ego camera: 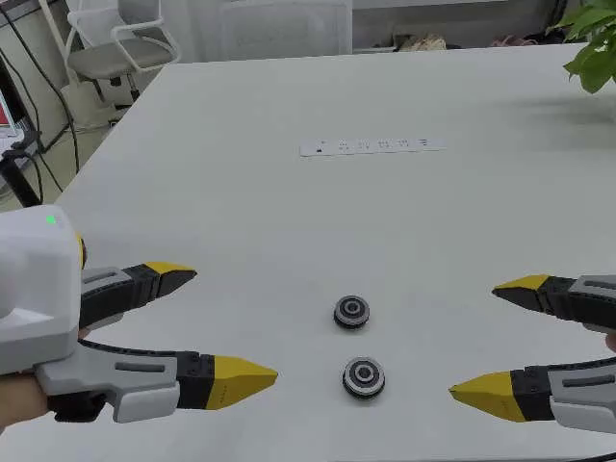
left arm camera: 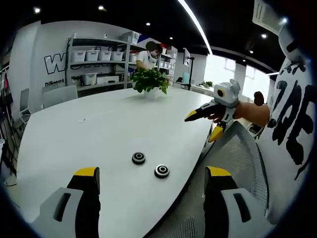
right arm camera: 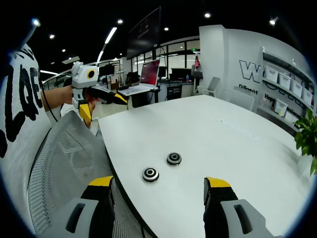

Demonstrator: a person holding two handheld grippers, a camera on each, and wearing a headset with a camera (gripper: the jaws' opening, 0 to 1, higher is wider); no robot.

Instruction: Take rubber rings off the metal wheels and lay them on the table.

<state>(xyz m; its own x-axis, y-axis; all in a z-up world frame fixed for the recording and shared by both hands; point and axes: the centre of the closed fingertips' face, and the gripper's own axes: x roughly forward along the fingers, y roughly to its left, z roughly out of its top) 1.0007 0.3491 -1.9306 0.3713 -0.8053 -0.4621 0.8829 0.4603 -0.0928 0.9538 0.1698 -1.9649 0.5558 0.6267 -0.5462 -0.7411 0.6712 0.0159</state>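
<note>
In the left gripper view, the wall (left arm camera: pixel 52 63) at 10 o'clock bears a big outlined "W", cut off by shelves (left arm camera: pixel 96 62). A smaller line below starts with "D" and blurs after that. The shirt (left arm camera: pixel 292 124) at 3 o'clock carries large black letters, cut off and unclear. In the right gripper view, a "W" stands on the wall (right arm camera: pixel 250 69) at 2 o'clock. The markings on the desk's power strip (ego camera: pixel 371 146) are too small to read.

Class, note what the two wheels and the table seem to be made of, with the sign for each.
The far wheel and near wheel: dull black outer ring, probably rubber; grey glinting hub, likely metal. The table: smooth pale matt top, perhaps laminate; unsure.
</note>
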